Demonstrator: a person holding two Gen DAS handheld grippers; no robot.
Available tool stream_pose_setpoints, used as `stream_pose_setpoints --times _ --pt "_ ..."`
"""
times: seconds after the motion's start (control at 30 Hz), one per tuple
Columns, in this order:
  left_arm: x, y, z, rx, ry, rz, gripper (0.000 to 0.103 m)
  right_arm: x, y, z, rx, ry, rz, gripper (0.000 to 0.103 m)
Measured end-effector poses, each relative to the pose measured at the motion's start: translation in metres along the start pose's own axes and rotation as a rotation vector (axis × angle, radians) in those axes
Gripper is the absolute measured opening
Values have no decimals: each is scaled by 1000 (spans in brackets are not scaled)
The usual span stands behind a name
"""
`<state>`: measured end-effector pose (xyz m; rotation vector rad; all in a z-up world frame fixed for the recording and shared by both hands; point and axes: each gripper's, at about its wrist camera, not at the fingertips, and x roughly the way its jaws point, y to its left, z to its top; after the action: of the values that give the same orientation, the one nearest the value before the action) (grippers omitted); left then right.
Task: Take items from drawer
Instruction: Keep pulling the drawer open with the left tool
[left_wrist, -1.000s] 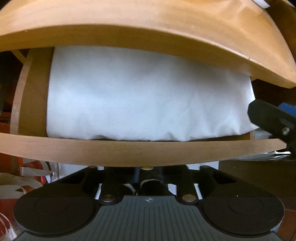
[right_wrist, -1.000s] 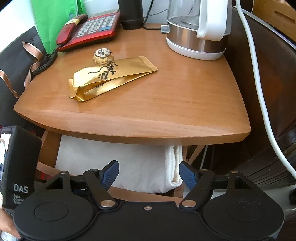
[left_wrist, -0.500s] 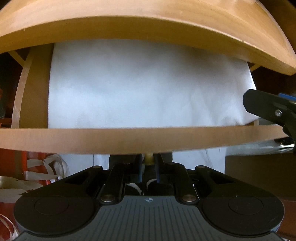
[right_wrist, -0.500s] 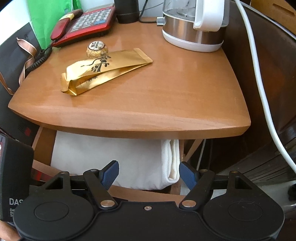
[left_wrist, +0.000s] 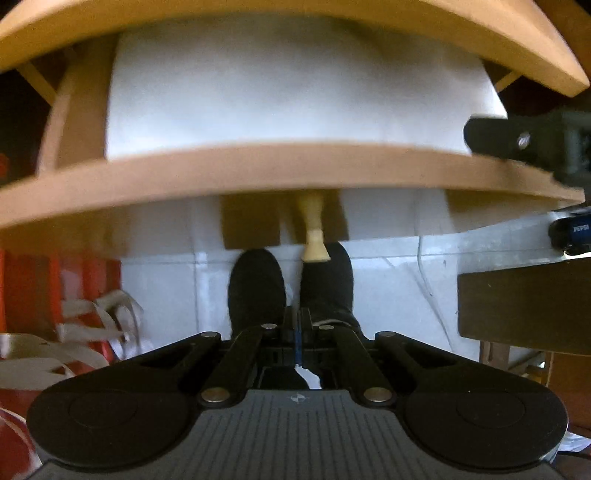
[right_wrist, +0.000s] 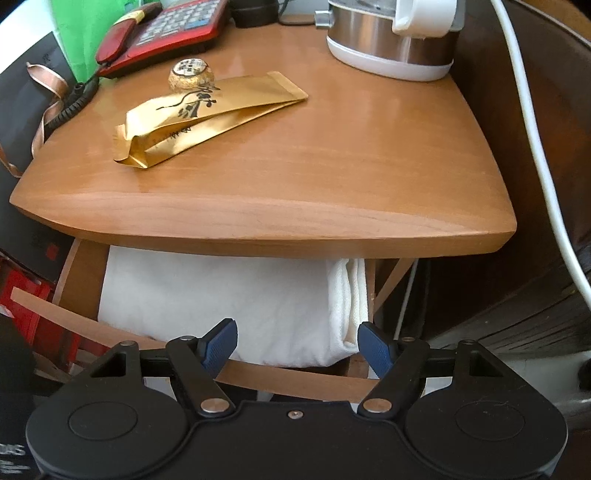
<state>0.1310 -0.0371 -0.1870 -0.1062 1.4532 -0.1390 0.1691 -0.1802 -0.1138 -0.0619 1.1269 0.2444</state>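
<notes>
While the drawer stands pulled out under the table, the folded white towel lies flat inside it, w/ its long axis running along the drawer front. The left gripper is in front of the drawer, below its front board; its fingers have just been closing and now stand together w/ nothing between them, the small wooden knob being apart from them. The right gripper hangs over the drawer front w/ fingers apart, the towel's right half directly ahead. So the right hand seems the nearer one for the grab; approx. a short move down and forward is needed.
</notes>
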Motion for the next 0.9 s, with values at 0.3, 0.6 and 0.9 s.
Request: stream_pose_setpoints --times 0.3,0.6,0.9 --pt "-10 12 -2 -18 -2 -12 4 5 -2 10 1 68 15 66" --pt "-16 18 1 -30 8 -31 5 4 0 6 -5 127 31 65" --pt "-13 12 4 -35 -6 -45 14 0 0 -4 -6 131 40 65"
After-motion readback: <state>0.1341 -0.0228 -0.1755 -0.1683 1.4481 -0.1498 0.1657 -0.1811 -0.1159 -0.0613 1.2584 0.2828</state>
